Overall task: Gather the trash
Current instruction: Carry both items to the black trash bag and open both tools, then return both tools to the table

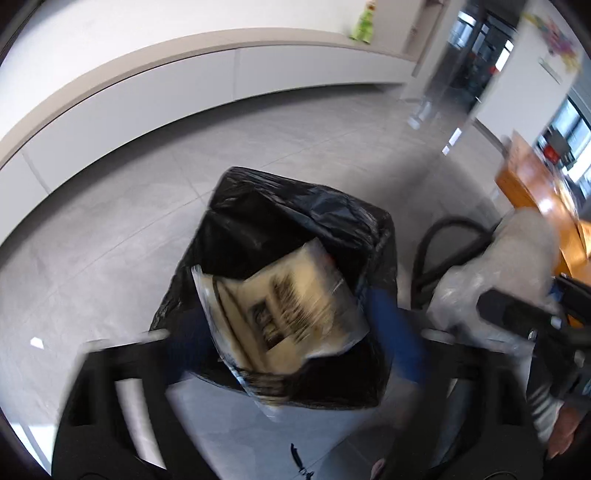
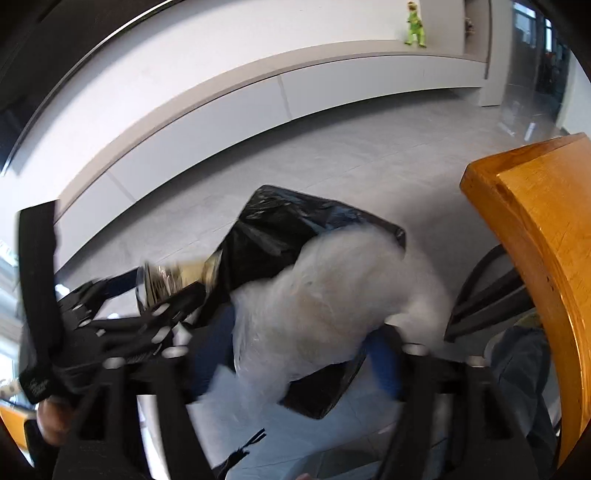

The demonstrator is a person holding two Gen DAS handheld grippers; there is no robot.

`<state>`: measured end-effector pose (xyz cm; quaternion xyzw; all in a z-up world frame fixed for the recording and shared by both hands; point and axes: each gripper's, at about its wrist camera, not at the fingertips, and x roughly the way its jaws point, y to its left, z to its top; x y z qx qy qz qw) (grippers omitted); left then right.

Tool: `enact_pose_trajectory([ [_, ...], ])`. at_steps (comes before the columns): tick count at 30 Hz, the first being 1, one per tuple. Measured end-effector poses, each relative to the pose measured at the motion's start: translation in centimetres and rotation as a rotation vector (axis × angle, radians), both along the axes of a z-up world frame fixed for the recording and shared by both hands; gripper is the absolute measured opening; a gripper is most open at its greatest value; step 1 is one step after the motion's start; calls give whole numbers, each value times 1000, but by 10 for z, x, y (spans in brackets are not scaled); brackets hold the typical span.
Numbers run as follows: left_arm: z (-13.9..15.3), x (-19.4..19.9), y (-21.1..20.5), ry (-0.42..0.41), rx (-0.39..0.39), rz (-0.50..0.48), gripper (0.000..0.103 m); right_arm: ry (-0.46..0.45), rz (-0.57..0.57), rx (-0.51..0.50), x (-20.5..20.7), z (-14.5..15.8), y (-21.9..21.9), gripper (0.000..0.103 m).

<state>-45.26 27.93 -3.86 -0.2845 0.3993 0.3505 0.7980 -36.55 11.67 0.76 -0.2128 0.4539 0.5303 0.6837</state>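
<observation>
A black trash bag (image 1: 295, 221) stands open on the grey floor; it also shows in the right wrist view (image 2: 288, 229). My left gripper (image 1: 291, 332) holds a clear-wrapped beige printed package (image 1: 280, 306) between its blue fingers (image 1: 391, 332) over the bag's mouth. My right gripper (image 2: 295, 347) is shut on a crumpled clear plastic wrap (image 2: 332, 291) above the bag's near edge. The left gripper and its package show at the left of the right wrist view (image 2: 173, 280). The right gripper with the plastic shows at the right of the left wrist view (image 1: 491, 288). Both views are motion-blurred.
A wooden table (image 2: 546, 236) stands at the right, with a dark chair (image 2: 491, 288) beneath it. A long low white cabinet (image 1: 184, 92) runs along the far wall, with a green toy figure (image 2: 415, 26) on top. Grey tiled floor (image 1: 110, 229) surrounds the bag.
</observation>
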Motion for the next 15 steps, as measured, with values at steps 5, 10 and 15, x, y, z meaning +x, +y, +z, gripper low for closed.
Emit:
enact_pose_trajectory([
  [5, 6, -15, 17, -33, -12, 86, 97, 5, 11, 12, 5, -1, -2, 75],
  [10, 13, -18, 19, -86, -8, 97, 97, 26, 9, 33, 11, 1, -6, 75],
  [15, 21, -12, 14, -82, 17, 91, 97, 19, -10, 47, 16, 3, -13, 75],
])
